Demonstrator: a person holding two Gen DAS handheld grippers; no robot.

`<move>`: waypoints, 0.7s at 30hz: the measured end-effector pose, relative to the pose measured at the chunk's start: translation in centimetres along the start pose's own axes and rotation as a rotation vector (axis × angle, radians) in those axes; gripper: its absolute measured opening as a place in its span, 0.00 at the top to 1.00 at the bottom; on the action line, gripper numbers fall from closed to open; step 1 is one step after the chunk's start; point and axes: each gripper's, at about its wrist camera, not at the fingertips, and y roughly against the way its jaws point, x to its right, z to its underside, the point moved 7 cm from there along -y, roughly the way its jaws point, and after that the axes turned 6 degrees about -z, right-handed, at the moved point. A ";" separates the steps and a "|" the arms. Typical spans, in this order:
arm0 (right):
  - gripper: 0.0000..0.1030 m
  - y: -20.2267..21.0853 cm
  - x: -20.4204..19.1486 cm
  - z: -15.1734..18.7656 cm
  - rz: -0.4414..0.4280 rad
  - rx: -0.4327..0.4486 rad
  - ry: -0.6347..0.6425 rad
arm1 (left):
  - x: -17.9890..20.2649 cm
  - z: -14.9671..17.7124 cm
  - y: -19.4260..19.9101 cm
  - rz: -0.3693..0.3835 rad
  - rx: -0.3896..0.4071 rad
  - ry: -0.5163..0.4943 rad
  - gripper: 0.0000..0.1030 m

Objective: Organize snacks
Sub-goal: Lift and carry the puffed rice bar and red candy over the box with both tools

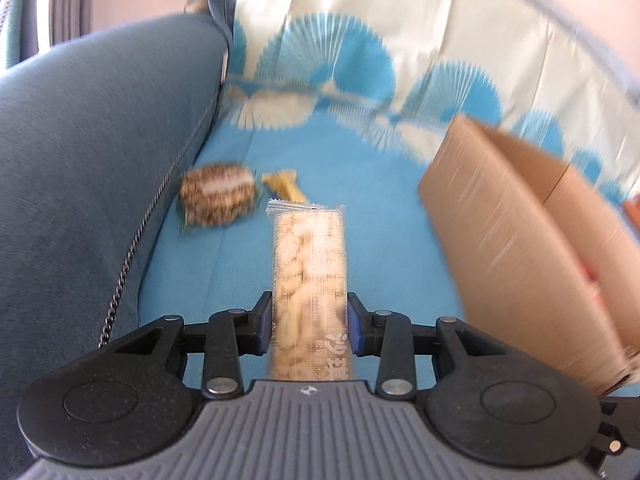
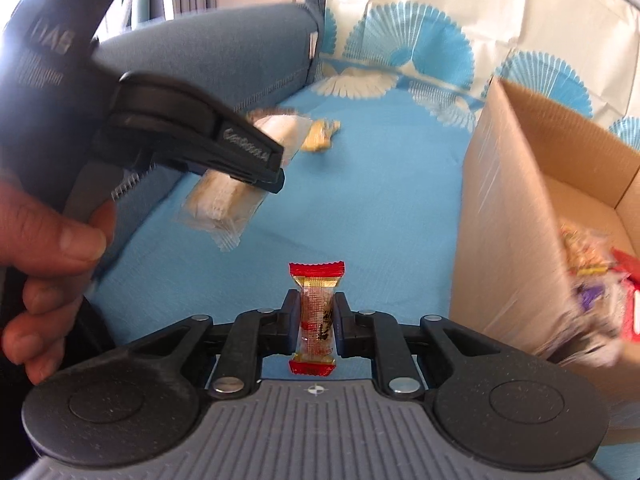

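My left gripper (image 1: 308, 320) is shut on a long clear-wrapped pale biscuit bar (image 1: 308, 248) that sticks out forward over the blue cloth. The right wrist view shows that left gripper (image 2: 274, 174) from the side, with the bar (image 2: 222, 204) hanging tilted in it. My right gripper (image 2: 317, 320) is shut on a small red-and-gold wrapped candy (image 2: 317, 280), which stands upright between the pads. To the right is an open cardboard box (image 2: 512, 200) with several wrapped snacks (image 2: 592, 292) inside. A round brown snack (image 1: 218, 200) and a small yellow one (image 1: 284, 186) lie on the cloth ahead.
A blue cloth with a fan pattern (image 1: 380, 220) covers the seat and its back. A grey-blue sofa arm (image 1: 100, 140) rises along the left. A person's hand (image 2: 52, 260) holds the left gripper's handle. The box wall (image 1: 520, 240) stands close on the right.
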 end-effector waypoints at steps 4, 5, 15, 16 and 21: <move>0.83 2.6 0.2 -1.5 0.001 0.079 0.034 | -0.6 -0.8 1.8 0.041 0.088 0.060 0.61; 0.83 3.4 0.4 -1.9 -0.003 0.096 0.035 | -0.7 -0.9 2.1 0.051 0.102 0.071 0.61; 0.83 12.0 6.1 -8.1 0.012 0.306 0.038 | -0.4 -1.2 3.1 0.071 0.140 0.070 0.61; 0.83 12.4 7.0 -8.2 0.024 0.323 0.040 | -0.3 -1.2 3.1 0.069 0.141 0.065 0.61; 0.83 11.9 10.5 -6.0 0.085 0.353 -0.052 | 0.1 -1.0 3.1 0.062 0.141 0.031 0.61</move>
